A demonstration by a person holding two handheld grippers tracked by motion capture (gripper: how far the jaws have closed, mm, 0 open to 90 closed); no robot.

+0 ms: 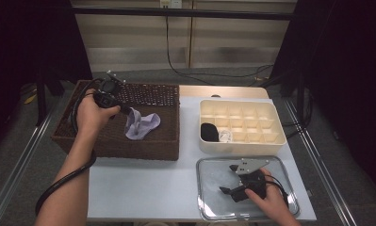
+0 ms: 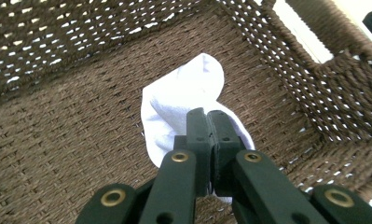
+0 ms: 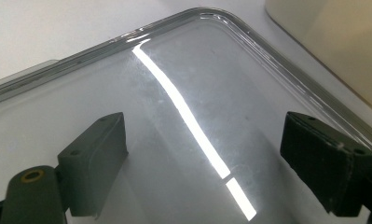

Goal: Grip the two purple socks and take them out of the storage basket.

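Basket (image 1: 157,141) on desk (image 1: 143,188) at left, sock (image 1: 141,125) inside it. Divided box (image 1: 242,146) at right; tray (image 1: 209,188) in front of box.

Each black hand-held gripper (image 1: 229,180) has brass rivets and a trailing black cable.

No lettering showing anywhere, nothing reading on the wicker basket (image 1: 152,141), nothing showing on the cream divided box (image 1: 275,125), nothing printed on the clear tray (image 1: 204,188)
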